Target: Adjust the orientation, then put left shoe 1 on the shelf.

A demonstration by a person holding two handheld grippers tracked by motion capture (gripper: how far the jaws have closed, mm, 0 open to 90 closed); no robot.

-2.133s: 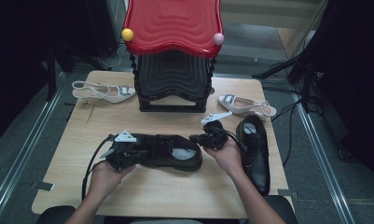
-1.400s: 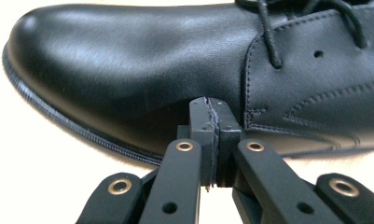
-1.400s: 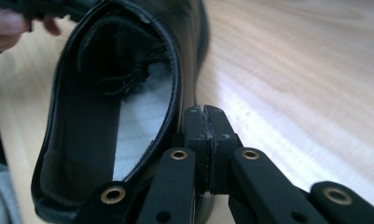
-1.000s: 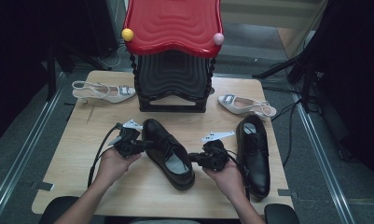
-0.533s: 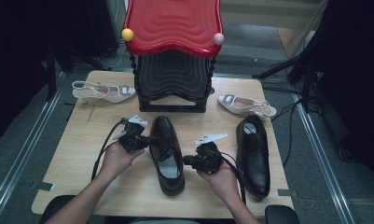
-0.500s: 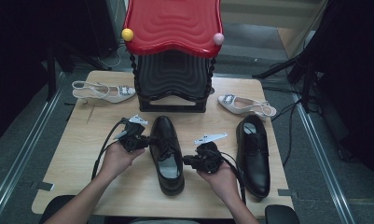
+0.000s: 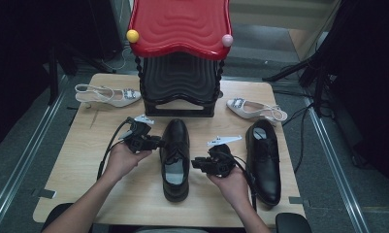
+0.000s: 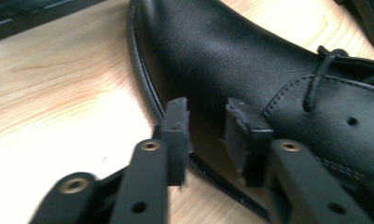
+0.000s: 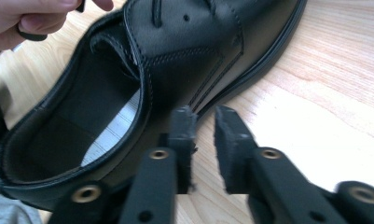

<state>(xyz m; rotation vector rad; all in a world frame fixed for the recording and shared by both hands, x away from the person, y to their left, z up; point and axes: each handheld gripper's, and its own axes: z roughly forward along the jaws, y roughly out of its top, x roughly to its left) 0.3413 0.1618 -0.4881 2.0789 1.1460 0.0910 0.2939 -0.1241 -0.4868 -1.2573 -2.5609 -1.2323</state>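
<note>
Right gripper (image 9: 204,122) at shoe (image 9: 142,84) side

Jaws slightly parted, gripping nothing, tips against the shoe's sole edge on the table (image 9: 324,93). A hand (image 9: 33,16) appears top left.

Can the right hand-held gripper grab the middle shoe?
Probably yes. The right hand-held gripper is right beside the middle shoe, jaws slightly apart at its side, with only bare table between them.

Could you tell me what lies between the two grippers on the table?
In the high view, a black shoe lies between the left gripper and the right gripper, toe toward the red rack.
</note>
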